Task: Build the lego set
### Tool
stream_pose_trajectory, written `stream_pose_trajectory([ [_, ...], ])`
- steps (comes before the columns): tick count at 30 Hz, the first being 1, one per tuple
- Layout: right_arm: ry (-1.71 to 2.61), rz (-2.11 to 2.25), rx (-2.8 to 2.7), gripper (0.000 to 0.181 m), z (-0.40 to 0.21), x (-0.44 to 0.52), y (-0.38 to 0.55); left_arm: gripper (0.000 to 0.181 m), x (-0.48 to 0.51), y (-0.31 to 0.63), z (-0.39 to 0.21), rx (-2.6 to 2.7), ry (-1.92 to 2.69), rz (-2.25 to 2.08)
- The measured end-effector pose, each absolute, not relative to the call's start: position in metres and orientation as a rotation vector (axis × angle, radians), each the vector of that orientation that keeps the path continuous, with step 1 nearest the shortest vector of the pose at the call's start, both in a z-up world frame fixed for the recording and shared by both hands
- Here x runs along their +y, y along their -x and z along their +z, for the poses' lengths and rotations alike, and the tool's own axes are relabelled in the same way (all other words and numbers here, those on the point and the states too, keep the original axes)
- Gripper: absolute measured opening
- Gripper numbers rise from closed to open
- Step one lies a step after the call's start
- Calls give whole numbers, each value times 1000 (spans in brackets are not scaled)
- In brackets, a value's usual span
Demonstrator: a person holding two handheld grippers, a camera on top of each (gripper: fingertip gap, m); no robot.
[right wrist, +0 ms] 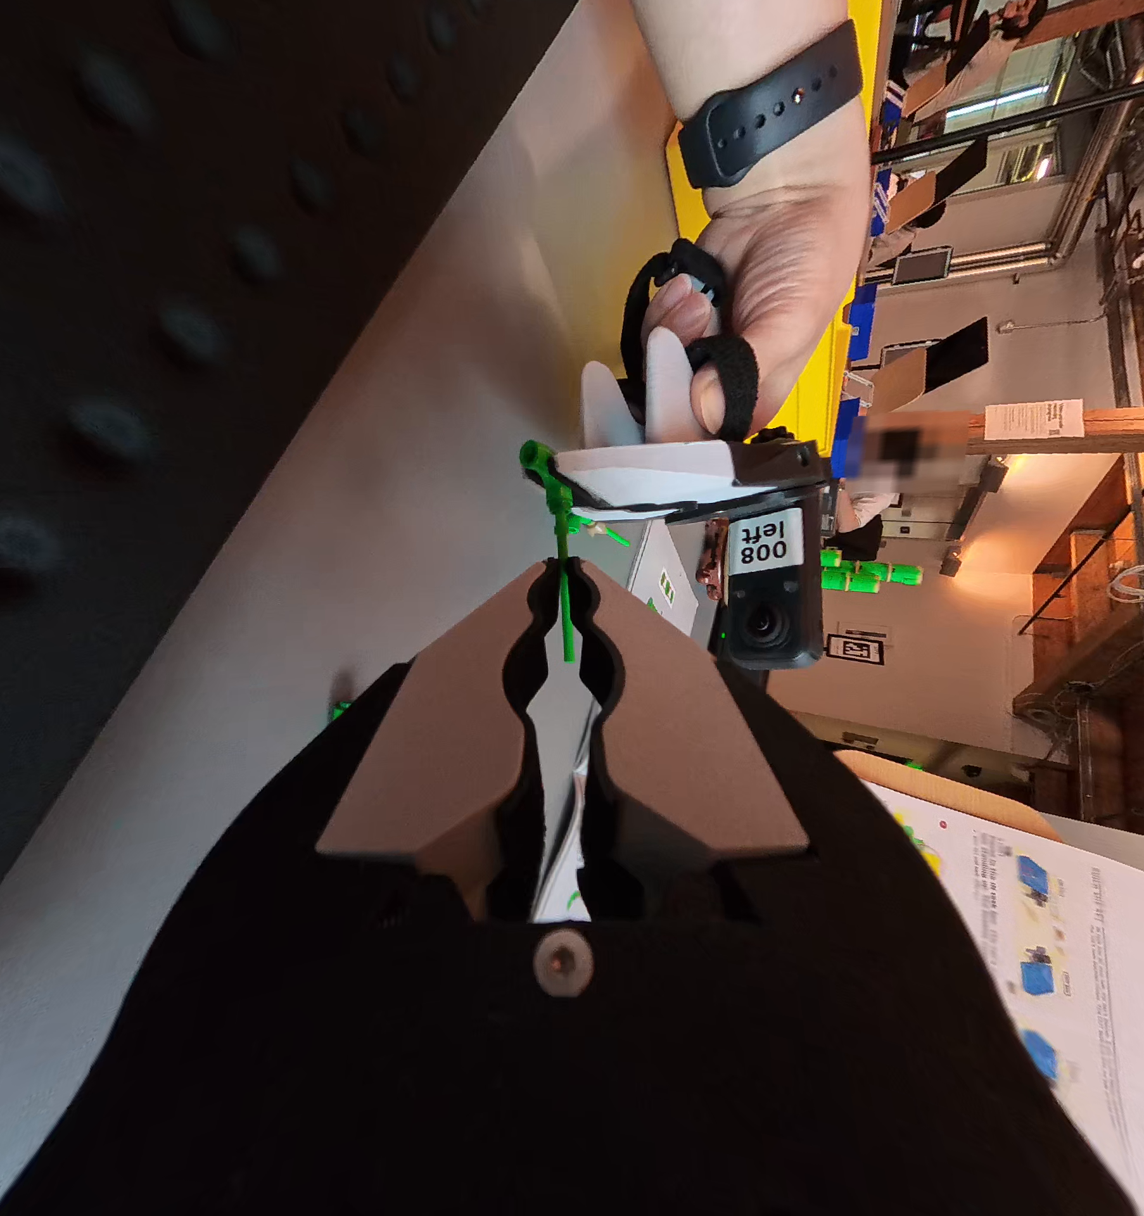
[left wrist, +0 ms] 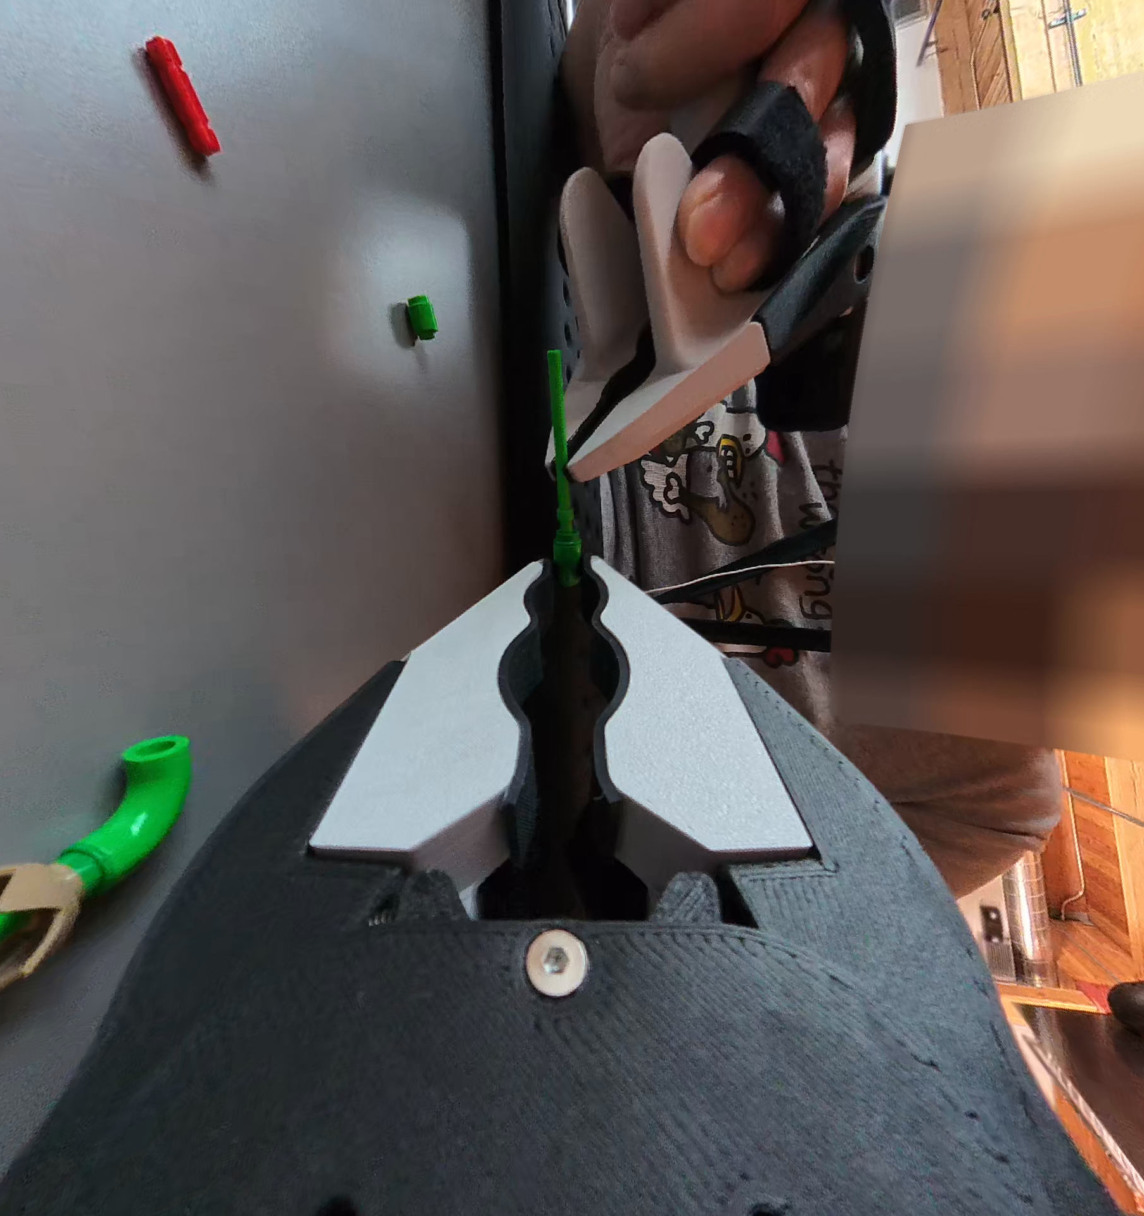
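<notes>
Stem (left wrist: 559,454) green, long axis straight ahead from left tongs (left wrist: 567,571); both tongs pinch it, right tongs (right wrist: 564,564)

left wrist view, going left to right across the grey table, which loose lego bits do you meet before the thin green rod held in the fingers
curved green pipe piece → red bar → small green stud piece → thin green rod, pinched at its base by the left gripper and higher up by the right gripper.
</notes>
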State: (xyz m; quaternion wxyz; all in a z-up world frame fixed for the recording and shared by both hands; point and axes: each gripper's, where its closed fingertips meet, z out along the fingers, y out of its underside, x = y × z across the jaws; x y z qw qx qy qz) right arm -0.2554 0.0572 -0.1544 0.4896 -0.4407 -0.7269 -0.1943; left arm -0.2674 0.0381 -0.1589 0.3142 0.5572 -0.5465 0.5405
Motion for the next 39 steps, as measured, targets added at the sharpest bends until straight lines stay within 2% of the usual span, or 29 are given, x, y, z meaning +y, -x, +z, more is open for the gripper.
stream_pose_trajectory([
  [13,915,-611,-1767,0,-148,51,261,4,34,271,-154,-1389,-1393,1443],
  [21,968,-485,-1761,0,-155,47,267,4,30,274,-167,-1467,-1401,1375],
  [24,944,-255,-1801,0,-166,26,289,5,37,257,-145,-1360,-1385,1544],
  [26,930,-392,-1835,0,-173,33,290,5,34,270,-151,-1455,-1367,1479],
  [34,1147,-378,-1767,0,-176,57,256,5,39,269,-175,-1407,-1497,1364],
  [39,1179,-353,-1744,0,-176,60,259,5,59,253,-157,-1387,-1558,1547],
])
